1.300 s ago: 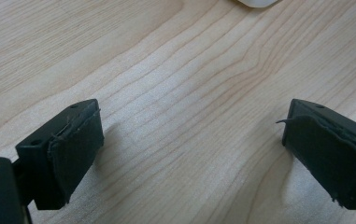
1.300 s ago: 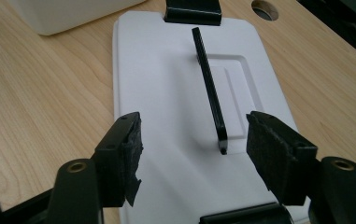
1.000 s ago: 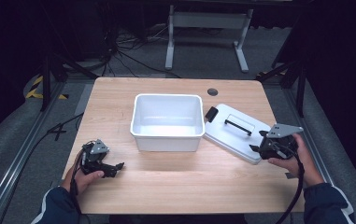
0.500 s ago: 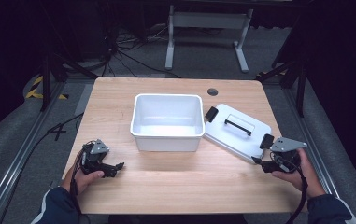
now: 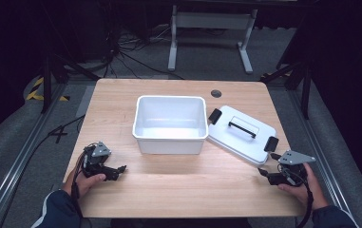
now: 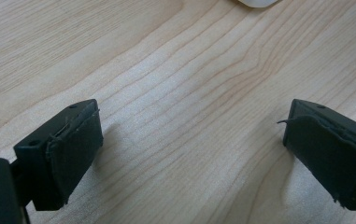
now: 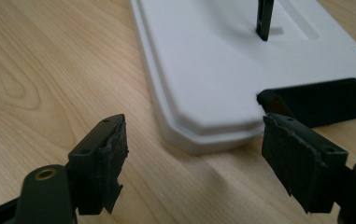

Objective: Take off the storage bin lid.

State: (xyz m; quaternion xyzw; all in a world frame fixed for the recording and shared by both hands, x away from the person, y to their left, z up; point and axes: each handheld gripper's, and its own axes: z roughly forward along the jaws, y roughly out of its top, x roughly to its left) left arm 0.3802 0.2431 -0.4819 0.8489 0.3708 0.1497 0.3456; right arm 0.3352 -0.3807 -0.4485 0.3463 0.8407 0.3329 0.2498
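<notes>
The flat white plastic lid with black handle (image 5: 242, 133) lies at 3 o'clock of the white tub (image 5: 170, 122). It looks light, stiff and smooth; the handle seems best to take. The right gripper (image 7: 192, 154) is spread before its corner, and the left gripper (image 6: 189, 154) is spread too.

White tub (image 5: 170, 124) mid-table (image 5: 178, 190); lid (image 5: 242, 133) lies flat just right of it. Left gripper (image 5: 119, 169) and right gripper (image 5: 263, 173) rest near the front corners.
</notes>
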